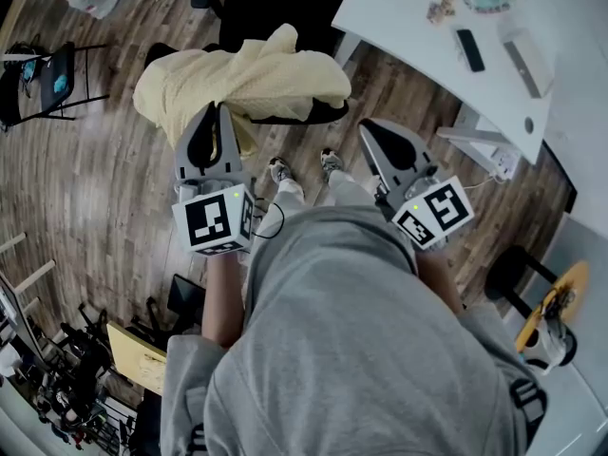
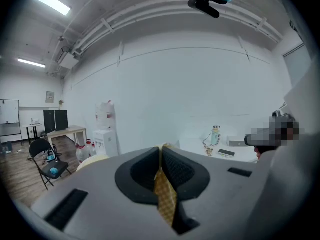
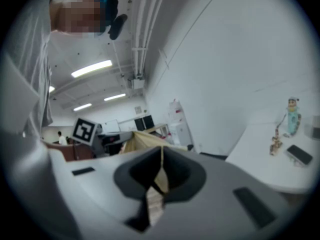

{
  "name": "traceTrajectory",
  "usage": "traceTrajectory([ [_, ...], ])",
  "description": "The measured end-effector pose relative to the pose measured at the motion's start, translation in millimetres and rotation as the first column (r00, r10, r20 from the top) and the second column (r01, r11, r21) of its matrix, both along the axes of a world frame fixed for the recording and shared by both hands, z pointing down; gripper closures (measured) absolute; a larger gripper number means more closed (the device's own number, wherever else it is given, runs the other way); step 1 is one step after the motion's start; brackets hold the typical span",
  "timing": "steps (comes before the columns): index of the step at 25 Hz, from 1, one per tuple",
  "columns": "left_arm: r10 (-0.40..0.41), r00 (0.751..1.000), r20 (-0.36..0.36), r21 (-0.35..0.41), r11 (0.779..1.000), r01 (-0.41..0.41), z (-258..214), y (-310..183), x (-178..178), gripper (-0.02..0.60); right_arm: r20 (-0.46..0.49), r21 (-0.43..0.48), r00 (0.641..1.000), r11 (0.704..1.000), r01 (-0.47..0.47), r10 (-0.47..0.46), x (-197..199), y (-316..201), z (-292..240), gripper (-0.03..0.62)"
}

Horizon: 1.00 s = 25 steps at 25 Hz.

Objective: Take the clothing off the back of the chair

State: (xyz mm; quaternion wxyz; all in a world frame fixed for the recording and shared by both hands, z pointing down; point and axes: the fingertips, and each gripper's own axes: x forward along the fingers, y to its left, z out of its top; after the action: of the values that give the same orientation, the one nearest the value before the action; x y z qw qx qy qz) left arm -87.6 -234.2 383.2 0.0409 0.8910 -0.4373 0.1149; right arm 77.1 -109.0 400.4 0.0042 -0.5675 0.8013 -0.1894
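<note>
A pale yellow garment [image 1: 242, 79] is draped over the back of a black office chair [image 1: 318, 114]. My left gripper [image 1: 215, 114] meets the garment's near left edge. In the left gripper view the left gripper [image 2: 161, 150] has its jaws shut on a strip of the yellow cloth [image 2: 165, 196]. My right gripper [image 1: 369, 129] sits at the garment's near right corner. In the right gripper view the right gripper [image 3: 161, 153] is also shut, pinching a fold of the cloth [image 3: 154, 205], with the garment's bulk [image 3: 143, 140] just beyond the jaws.
A white table [image 1: 418, 36] with a phone [image 1: 469, 49] and small items stands right of the chair. A black folding chair [image 1: 49, 82] stands far left, a stool [image 1: 518, 270] at the right. The person's feet [image 1: 281, 170] are just behind the chair. A water dispenser [image 2: 106, 129] stands by the wall.
</note>
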Motion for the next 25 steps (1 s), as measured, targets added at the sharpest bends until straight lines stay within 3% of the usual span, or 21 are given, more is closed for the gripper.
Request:
traceTrajectory([
  [25, -0.078, 0.997, 0.008, 0.101, 0.992, 0.077, -45.0, -2.6, -7.4, 0.530, 0.031, 0.027, 0.995, 0.995, 0.092, -0.093, 1.3, -8.9, 4.0, 0.559],
])
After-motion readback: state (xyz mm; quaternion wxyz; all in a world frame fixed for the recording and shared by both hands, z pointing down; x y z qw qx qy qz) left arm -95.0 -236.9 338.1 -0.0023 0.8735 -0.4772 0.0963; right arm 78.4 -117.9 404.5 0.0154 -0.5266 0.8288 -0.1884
